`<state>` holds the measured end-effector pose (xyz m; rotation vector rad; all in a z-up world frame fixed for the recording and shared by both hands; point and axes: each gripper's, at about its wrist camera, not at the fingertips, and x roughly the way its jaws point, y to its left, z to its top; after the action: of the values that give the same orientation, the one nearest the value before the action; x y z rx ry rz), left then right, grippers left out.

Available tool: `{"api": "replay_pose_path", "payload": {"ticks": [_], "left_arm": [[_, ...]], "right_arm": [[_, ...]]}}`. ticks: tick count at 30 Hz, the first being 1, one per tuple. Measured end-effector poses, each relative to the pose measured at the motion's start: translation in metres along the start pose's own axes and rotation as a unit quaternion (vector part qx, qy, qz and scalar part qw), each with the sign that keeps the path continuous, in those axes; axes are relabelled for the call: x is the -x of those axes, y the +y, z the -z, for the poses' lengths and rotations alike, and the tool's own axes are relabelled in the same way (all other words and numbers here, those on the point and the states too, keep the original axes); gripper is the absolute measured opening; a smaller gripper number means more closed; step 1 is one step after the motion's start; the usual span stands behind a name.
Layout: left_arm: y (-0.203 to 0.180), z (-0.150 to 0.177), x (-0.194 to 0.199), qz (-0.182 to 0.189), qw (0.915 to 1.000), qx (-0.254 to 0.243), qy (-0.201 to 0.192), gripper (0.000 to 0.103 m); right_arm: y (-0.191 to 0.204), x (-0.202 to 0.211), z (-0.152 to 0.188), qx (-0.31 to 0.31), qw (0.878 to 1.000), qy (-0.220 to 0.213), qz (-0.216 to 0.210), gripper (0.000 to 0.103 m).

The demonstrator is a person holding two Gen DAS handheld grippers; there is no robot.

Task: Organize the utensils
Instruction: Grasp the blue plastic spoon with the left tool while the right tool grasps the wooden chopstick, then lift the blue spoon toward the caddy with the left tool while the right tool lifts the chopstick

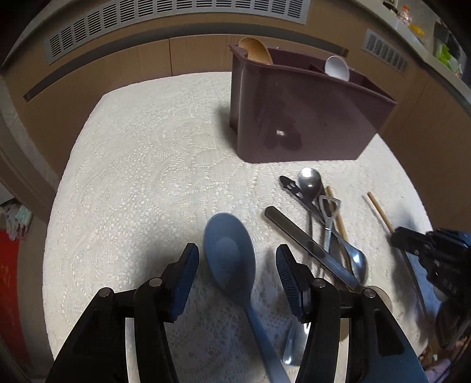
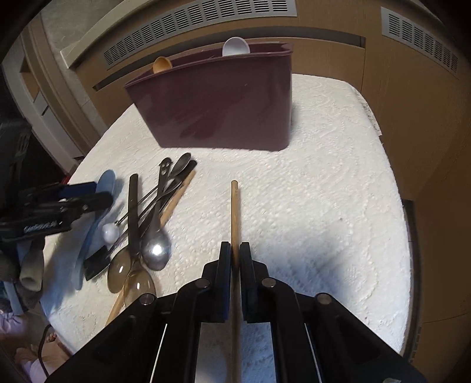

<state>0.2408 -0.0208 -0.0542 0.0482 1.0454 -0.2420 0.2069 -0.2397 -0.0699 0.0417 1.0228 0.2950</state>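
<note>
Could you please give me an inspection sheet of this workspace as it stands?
Surface: white textured cloth on the table.
Job's things: maroon organizer holding a wooden spoon and a white spoon; blue spoon; chopstick.
Clutter: metal utensil pile.
Grippers: left claw open around the blue spoon; right claw shut on the chopstick.
Cables: nothing seen.
Surroundings: brown panels with vent grilles.

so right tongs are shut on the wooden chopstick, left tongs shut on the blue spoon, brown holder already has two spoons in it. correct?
One error: the left tongs are open. The left wrist view shows their pads standing apart on either side of the blue spoon, not touching it. The rest holds: the right tongs are shut on the wooden chopstick, and the brown holder already has two spoons in it.
</note>
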Motion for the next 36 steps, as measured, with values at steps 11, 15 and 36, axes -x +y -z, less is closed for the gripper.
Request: {"api": "replay_pose_path", "payload": {"ticks": [11,15,36], "left_arm": [[-0.012,0.008,0.002,0.002,0.9993,-0.006,-0.036,0.033],[-0.008,0.013,0.003,0.016,0.9993,0.000,-0.034,0.033],[-0.032,0.024,0.127,0.059,0.9812,-0.018,-0.183,0.015]], "right_arm": [[0.000,-0.003,-0.002,0.012,1.000,-0.005,0.015,0.006],[0.005,-0.008,-0.009,0.025,0.999,-0.003,0.024,0.012],[0.022,0.113,0.001,0.000,0.988,-0.151,0.030,0.005]]}}
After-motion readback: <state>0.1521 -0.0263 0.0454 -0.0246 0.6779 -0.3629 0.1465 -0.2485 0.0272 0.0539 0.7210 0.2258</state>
